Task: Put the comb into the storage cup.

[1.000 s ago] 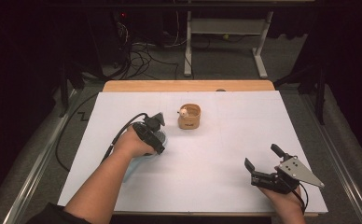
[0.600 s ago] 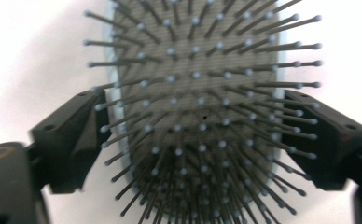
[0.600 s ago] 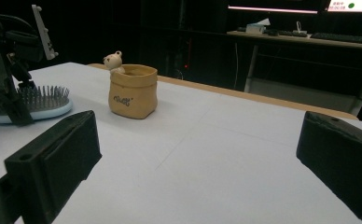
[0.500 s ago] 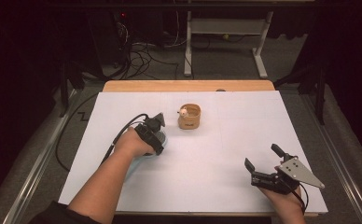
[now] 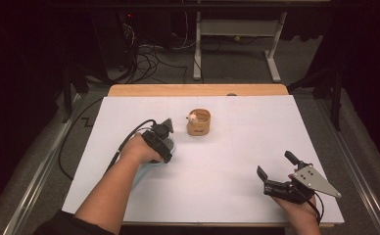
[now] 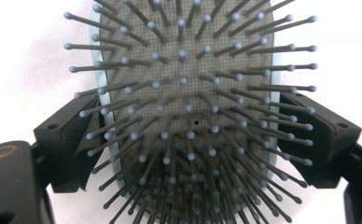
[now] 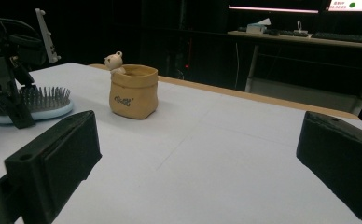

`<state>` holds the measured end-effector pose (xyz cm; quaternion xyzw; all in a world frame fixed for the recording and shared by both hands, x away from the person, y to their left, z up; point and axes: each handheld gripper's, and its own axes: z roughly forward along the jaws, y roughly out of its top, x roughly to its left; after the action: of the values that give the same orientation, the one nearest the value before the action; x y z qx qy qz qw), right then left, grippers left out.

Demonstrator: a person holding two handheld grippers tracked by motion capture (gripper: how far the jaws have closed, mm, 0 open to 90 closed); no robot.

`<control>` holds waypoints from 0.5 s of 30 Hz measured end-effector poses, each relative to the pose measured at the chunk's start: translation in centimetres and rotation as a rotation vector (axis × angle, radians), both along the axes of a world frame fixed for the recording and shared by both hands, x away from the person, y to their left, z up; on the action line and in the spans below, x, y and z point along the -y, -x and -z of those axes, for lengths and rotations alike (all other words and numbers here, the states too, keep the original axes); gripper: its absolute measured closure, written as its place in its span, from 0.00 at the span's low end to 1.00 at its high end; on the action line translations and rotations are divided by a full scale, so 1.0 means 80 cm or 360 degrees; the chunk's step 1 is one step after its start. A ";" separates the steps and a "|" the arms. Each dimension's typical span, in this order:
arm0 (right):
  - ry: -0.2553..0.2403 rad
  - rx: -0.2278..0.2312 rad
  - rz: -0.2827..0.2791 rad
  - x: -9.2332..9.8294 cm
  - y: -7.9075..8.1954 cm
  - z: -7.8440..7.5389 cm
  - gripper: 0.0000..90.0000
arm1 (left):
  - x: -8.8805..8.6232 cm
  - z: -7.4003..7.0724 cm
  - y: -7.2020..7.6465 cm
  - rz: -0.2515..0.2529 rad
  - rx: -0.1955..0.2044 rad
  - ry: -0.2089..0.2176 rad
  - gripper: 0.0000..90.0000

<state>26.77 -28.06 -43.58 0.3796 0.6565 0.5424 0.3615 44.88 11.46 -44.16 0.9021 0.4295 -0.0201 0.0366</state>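
Left gripper (image 6: 184, 140) jaws just reopened a little, sitting at the sides of the hairbrush (image 6: 188, 93), contact unclear. Right gripper (image 5: 276, 172) wide, nothing between; pot (image 7: 133, 91) ahead-left.

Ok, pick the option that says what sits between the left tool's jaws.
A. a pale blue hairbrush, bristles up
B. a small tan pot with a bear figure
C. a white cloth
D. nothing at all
A: in the left gripper view the hairbrush, bristles facing the camera, lies between the two black jaws of the left tool, whose pads meet its pale blue rim on both sides.
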 end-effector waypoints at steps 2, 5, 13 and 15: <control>-0.0002 -0.0002 -0.0003 -0.001 0.000 0.000 0.00 | 0.000 0.000 0.000 -0.0007 0.0002 0.0001 0.17; -0.0002 -0.0001 -0.0004 -0.001 0.001 0.000 0.00 | -0.002 -0.001 0.000 -0.0011 0.0010 -0.0001 0.20; -0.0004 -0.0001 -0.0005 0.000 0.000 0.000 0.00 | 0.000 -0.001 0.000 -0.0026 0.0017 -0.0016 0.21; -0.0001 0.0001 -0.0004 -0.001 0.001 0.000 0.00 | 0.000 -0.001 0.000 -0.0018 0.0011 -0.0015 0.20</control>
<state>26.70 -27.98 -43.56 0.3788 0.6565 0.5433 0.3609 44.91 11.47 -44.10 0.8999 0.4345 -0.0147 0.0339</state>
